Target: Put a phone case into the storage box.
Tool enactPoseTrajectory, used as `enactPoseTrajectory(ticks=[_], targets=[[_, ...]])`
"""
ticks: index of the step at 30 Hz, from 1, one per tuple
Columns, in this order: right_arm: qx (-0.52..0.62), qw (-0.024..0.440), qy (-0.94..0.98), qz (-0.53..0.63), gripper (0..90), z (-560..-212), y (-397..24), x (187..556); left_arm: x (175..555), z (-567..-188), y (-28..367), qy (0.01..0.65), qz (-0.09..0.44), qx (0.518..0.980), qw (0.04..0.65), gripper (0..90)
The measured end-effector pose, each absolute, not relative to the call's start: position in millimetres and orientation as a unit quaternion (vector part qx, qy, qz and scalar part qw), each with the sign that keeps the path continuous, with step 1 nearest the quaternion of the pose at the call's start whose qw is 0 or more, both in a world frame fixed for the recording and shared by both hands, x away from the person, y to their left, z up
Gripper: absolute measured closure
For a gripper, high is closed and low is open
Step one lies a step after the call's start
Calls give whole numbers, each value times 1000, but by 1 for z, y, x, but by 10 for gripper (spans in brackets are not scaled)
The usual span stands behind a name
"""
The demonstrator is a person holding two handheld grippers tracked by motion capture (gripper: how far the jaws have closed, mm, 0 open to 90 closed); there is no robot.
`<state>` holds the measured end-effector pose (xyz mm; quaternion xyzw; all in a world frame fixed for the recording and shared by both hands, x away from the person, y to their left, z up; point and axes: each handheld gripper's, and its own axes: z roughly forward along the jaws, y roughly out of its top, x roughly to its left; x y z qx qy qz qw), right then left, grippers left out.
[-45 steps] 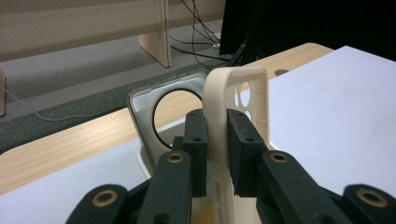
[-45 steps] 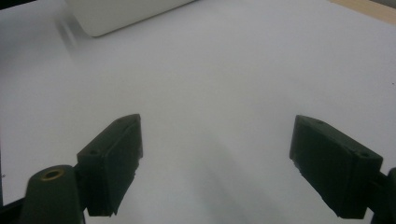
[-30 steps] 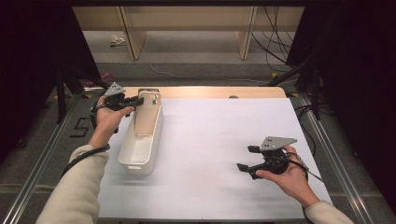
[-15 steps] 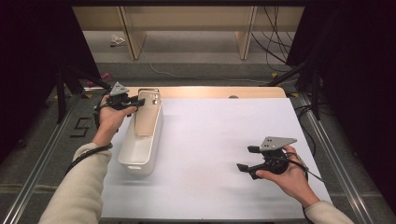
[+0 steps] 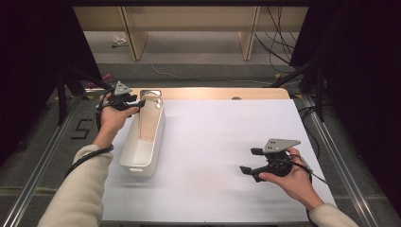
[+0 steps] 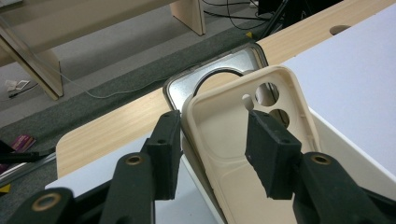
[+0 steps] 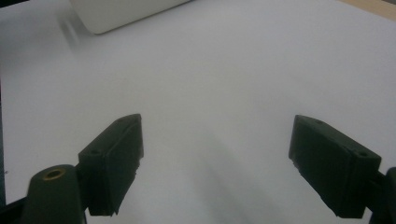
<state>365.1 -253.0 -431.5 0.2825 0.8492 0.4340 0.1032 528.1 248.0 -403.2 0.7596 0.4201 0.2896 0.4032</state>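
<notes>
Phone case parked in the bin, both grippers loose

Big white sheet (image 5: 222, 156) covers the wooden table (image 5: 213, 93); in the high view's left half sits a long white plastic bin (image 5: 142, 151), smooth with rounded corners. The left gripper view gets what the overhead can't: a beige matte phone case (image 6: 224, 140) with round camera cutouts, standing tilted in the bin's far end, plus a shiny metal tin (image 6: 219, 70) behind it. The left gripper (image 6: 212, 149) has its jaws straddling the case edge; they've just been opening, pads not pressing. The right gripper (image 5: 248, 161), lower right in the high view, hovers over bare sheet, jaws spread wide with nothing between them.
</notes>
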Motion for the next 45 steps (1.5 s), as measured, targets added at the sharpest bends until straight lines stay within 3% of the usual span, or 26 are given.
enactPoseTrajectory(ticks=[5, 16, 31, 45], targets=[[284, 104, 849, 434, 183, -431, -253, 365, 522, -398, 249, 435, 283, 747, 416, 468], [287, 107, 848, 433, 179, -431, -255, 367, 494, -383, 245, 440, 265, 747, 422, 164], [291, 109, 846, 434, 176, -431, -258, 368, 456, -376, 235, 414, 257, 752, 443, 33], [292, 111, 845, 435, 175, -430, -259, 369, 430, -384, 231, 404, 246, 753, 458, 20]])
